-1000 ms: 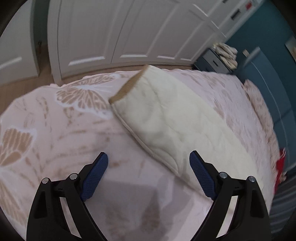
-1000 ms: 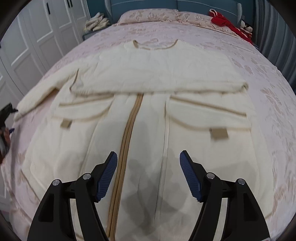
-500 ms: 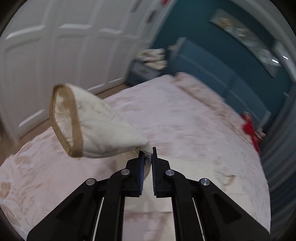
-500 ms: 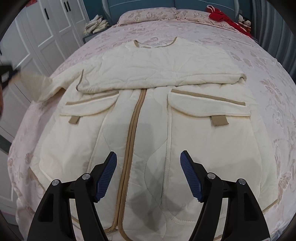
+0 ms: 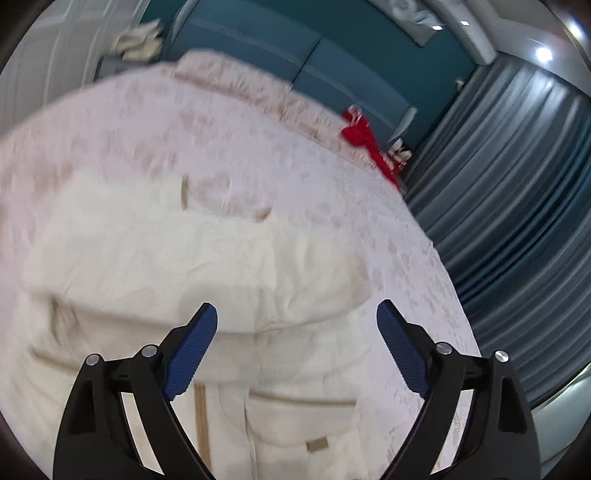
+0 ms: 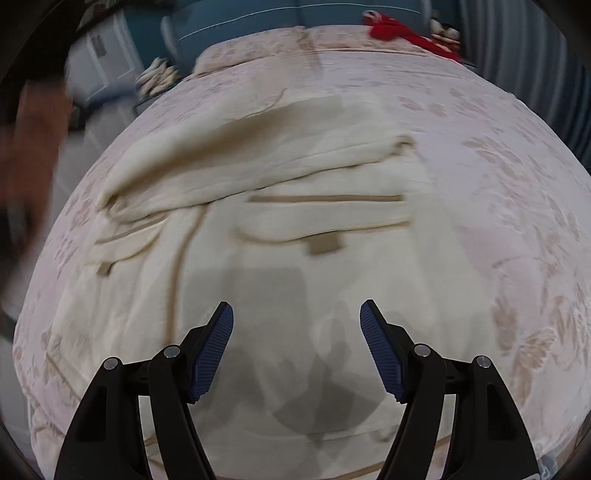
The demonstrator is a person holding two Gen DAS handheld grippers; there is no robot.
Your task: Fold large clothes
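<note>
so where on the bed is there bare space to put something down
Free: the bedspread right of the cream coat, toward the curtains, and the strip between the coat's collar and the pillows. Crowded: the middle, under the coat, and the far corner with the red cloth.

Both tools have the same build. The left gripper (image 5: 296, 325) has two black plastic arms with triangular openings cut through them, and each arm carries two round silver screws near its top. Its fingers (image 5: 192, 349) are covered with dark blue pads, which have a fine ribbed texture (like small dots in rows). The right gripper (image 6: 296, 325) shows the same black frame, silver screws and blue pads (image 6: 380, 350).
</note>
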